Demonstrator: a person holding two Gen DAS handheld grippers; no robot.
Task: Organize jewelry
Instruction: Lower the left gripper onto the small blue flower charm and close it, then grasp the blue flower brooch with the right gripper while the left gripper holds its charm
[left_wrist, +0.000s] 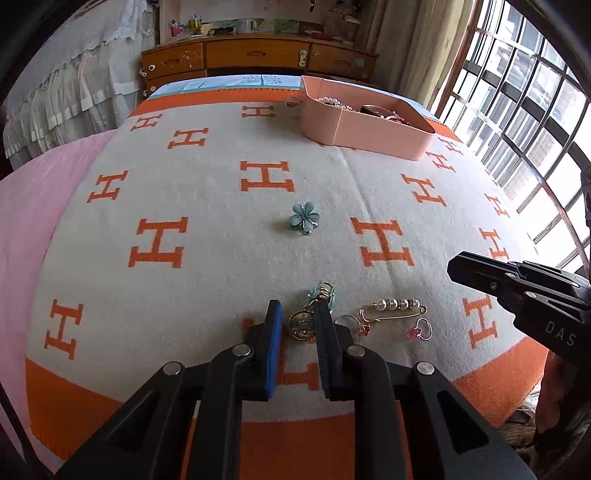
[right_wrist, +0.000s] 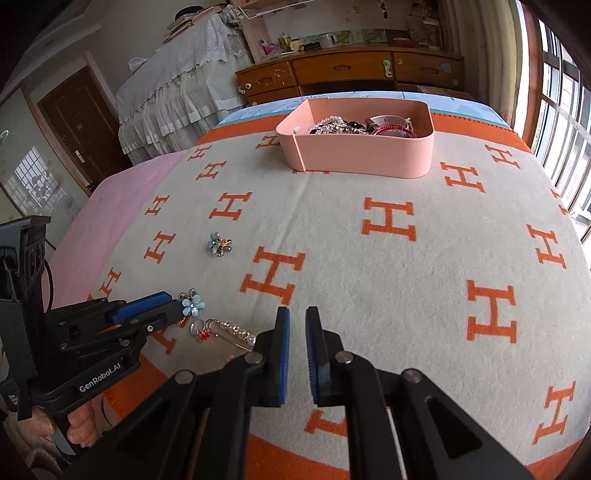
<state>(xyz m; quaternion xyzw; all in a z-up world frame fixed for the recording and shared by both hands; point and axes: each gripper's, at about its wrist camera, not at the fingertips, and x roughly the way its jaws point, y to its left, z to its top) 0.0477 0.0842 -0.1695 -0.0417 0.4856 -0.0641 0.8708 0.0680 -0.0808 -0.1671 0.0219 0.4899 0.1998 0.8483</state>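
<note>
Left gripper (left_wrist: 298, 314) fingers clamped on blue flower clip (left_wrist: 322, 295) on blanket (left_wrist: 221, 192); right gripper (right_wrist: 297, 321) fingers closed, nothing held.

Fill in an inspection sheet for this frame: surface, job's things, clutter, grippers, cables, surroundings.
Surface: blanket with orange H pattern.
Job's things: pink box holding jewelry, far side; blue flower clip alone mid-blanket; flower brooch, pearl pin, ring near edge.
Clutter: nothing seen.
Grippers: left gripper shut on flower brooch; right gripper shut, holding nothing.
Cables: nothing seen.
Surroundings: wooden dresser, barred window.
</note>
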